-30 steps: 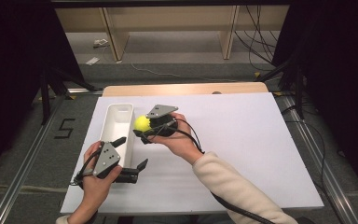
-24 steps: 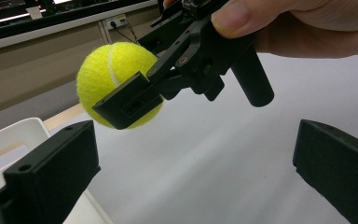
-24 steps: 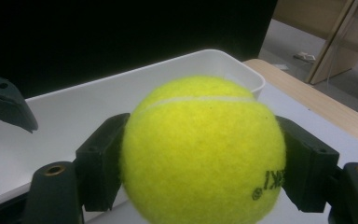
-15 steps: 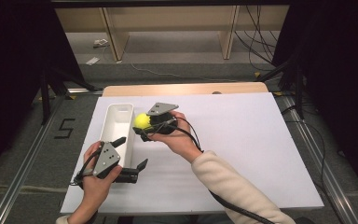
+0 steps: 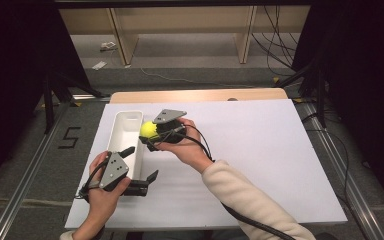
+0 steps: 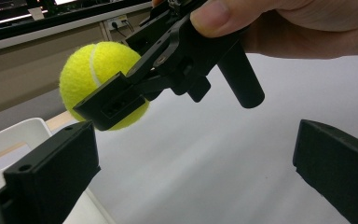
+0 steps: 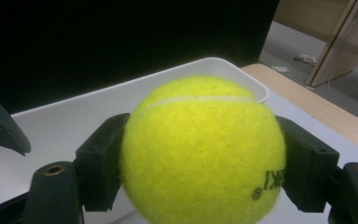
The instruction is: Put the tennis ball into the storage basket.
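A yellow tennis ball point(image 5: 148, 129) is clamped between the black jaws of my right gripper point(image 5: 150, 133), held in the air at the right rim of a long white tray point(image 5: 128, 113). In the right gripper view the ball point(image 7: 205, 154) sits squeezed between both pads point(image 7: 100, 163), with the tray point(image 7: 70, 123) just beyond it. My left gripper point(image 5: 141, 164) rests low by the tray's near end, open and holding nothing. In the left gripper view its jaws stand wide apart, and the ball point(image 6: 91, 70) and the right gripper's jaw point(image 6: 114, 100) hang above them.
A white board point(image 5: 260, 150) covers the table, with a strip of wood point(image 5: 200, 95) along its far edge. Black cable point(image 5: 205, 147) trails from the right gripper across the person's sleeve. Dark frames and a metal rail point(image 5: 25, 175) flank the table on the left.
The right gripper with the ball has crept slightly left toward the tray. The left gripper has not moved.
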Demonstrator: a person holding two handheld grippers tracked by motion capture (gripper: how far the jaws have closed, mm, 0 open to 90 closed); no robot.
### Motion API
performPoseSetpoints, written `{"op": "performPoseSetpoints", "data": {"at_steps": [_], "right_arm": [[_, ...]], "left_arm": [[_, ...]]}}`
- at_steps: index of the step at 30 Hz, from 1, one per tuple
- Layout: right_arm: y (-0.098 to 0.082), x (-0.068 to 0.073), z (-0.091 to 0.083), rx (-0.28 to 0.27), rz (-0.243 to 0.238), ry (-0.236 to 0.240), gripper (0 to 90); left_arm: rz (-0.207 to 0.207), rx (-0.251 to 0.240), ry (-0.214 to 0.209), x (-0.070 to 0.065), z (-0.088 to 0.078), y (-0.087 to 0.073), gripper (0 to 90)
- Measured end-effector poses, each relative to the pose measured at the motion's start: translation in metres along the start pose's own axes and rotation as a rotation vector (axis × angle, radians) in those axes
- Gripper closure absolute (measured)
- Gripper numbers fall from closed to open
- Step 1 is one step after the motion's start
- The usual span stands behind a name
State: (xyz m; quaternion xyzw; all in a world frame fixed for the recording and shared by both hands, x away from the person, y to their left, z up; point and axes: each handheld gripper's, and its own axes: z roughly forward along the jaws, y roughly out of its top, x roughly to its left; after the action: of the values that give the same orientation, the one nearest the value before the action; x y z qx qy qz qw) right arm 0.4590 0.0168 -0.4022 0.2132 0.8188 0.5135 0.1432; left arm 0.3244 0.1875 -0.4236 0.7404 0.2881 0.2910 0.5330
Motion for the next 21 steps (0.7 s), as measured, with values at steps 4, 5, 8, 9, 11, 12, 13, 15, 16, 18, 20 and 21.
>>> {"op": "performPoseSetpoints", "data": {"at_steps": [4,5,8,9,11,12,13,15,16,18,20,21], "right_arm": [[0.0008,0.0005,0.0008,0.003,-0.001,0.001,26.7],[0.0009,0.0008,0.0013,0.003,-0.002,0.001,26.7],[0.002,0.0008,0.0021,0.001,-0.002,0.002,26.6],[0.0023,0.0006,0.0024,0.0,-0.004,0.003,26.7],[0.0032,0.001,0.0032,0.0,-0.007,0.002,26.7],[0.0035,0.0011,0.0034,0.0,-0.007,0.002,26.6],[0.0035,0.0011,0.0034,0.0,-0.007,0.002,26.6],[0.0044,0.0015,0.0037,0.0,-0.006,0.004,26.6],[0.0049,0.0016,0.0039,0.001,-0.006,0.005,26.6],[0.0055,0.0016,0.0046,0.0,-0.008,0.004,26.7],[0.0057,0.0026,0.0057,0.002,-0.006,0.007,26.6],[0.0057,0.0026,0.0057,0.002,-0.006,0.007,26.6]], "left_arm": [[0.001,0.001,0.0,-0.0001,0.0,0.0,0.0],[0.0,0.0,-0.001,-0.0001,0.0,0.0001,0.0],[0.0,0.0,0.0,0.0001,0.0,-0.0001,0.0],[0.0,0.0,0.0,0.0002,-0.0001,-0.0001,0.0],[0.0,0.0,-0.001,0.0002,-0.0001,0.0,0.0],[0.0,0.0,-0.001,0.0002,-0.0001,0.0,0.0],[0.0,0.001,0.0,0.0002,-0.0001,-0.0001,0.0],[0.001,0.001,0.0,0.0002,-0.0001,-0.0001,0.0],[0.0,0.0,-0.001,0.0002,-0.0002,0.0,0.0],[0.0,-0.001,-0.001,0.0001,-0.0002,0.0001,0.0],[0.001,0.0,-0.001,0.0002,-0.0002,0.0,0.0],[0.001,0.0,-0.001,0.0002,-0.0002,-0.0001,0.0]]}}
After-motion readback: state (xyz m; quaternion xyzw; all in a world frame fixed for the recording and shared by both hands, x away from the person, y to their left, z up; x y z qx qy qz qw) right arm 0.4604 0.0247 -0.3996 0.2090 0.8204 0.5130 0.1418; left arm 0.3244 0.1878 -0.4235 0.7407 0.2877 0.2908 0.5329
